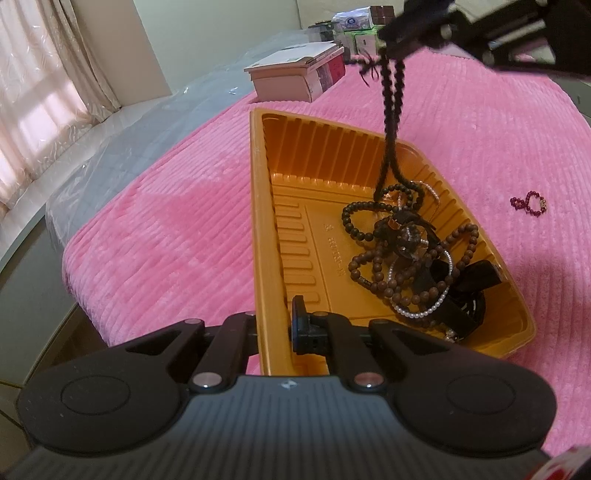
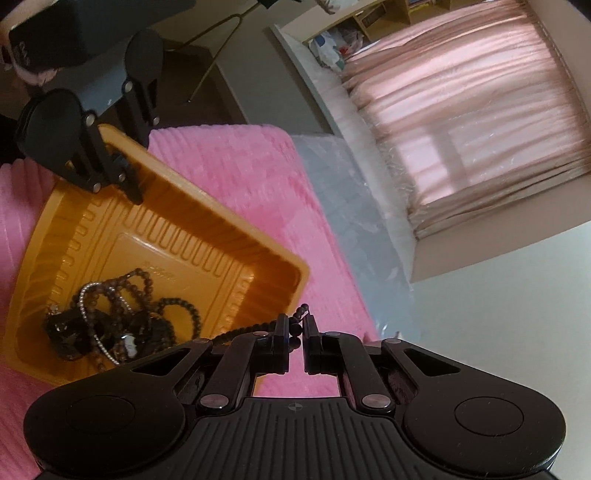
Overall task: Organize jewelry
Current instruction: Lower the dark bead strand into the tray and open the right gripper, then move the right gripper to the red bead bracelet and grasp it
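Observation:
An orange plastic tray [image 1: 295, 177] sits on a pink ribbed blanket and holds a pile of bead bracelets and necklaces [image 1: 410, 258]. My left gripper [image 1: 275, 328] is shut on the tray's near wall, one finger inside and one outside. My right gripper [image 2: 295, 328] is shut on a dark bead necklace [image 1: 391, 107], which hangs from it above the tray with its lower end touching the pile. The tray [image 2: 155, 236] and the left gripper [image 2: 110, 173] also show in the right wrist view. A small purple bead bracelet [image 1: 528, 203] lies on the blanket right of the tray.
A stack of boxes [image 1: 295, 74] stands at the blanket's far edge, with more packages [image 1: 354, 26] behind it. Clear plastic sheeting [image 1: 147, 136] covers the surface left of the blanket. Pink curtains [image 2: 461, 122] hang at the window.

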The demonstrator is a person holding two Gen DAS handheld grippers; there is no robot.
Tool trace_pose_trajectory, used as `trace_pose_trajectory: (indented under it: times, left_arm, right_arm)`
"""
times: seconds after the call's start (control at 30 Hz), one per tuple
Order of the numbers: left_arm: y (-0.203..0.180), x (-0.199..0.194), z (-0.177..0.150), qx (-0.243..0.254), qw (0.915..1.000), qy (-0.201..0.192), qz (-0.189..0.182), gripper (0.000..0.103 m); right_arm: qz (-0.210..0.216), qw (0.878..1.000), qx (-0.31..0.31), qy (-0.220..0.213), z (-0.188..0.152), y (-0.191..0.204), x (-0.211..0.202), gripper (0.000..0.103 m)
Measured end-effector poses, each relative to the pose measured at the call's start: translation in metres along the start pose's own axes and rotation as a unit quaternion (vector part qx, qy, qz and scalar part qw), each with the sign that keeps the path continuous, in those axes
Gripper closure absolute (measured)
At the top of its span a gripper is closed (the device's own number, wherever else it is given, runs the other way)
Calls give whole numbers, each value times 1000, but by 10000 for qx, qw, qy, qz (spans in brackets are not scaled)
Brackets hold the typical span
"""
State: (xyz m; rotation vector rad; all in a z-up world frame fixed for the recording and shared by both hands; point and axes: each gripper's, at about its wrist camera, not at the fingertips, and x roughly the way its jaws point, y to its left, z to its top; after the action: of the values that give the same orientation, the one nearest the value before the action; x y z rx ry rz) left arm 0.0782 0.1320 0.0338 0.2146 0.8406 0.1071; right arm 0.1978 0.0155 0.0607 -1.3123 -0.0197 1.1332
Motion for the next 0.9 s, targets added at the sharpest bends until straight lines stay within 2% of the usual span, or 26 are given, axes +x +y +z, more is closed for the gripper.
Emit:
trace_pose_trajectory:
  times: [0.23,0.73,0.9]
  left_arm:
    - [0,1,0,-5,10000,15,6,99]
    - [1,2,0,-18,10000,19,-2,99]
    - [0,2,0,-33,10000,28,-5,99]
  right_arm:
    - [152,9999,58,35,-1,7,9,96]
    - [86,9995,257,-169,-1,3,4,96]
    - [-85,9960,862,-232,-8,-9,-3,95]
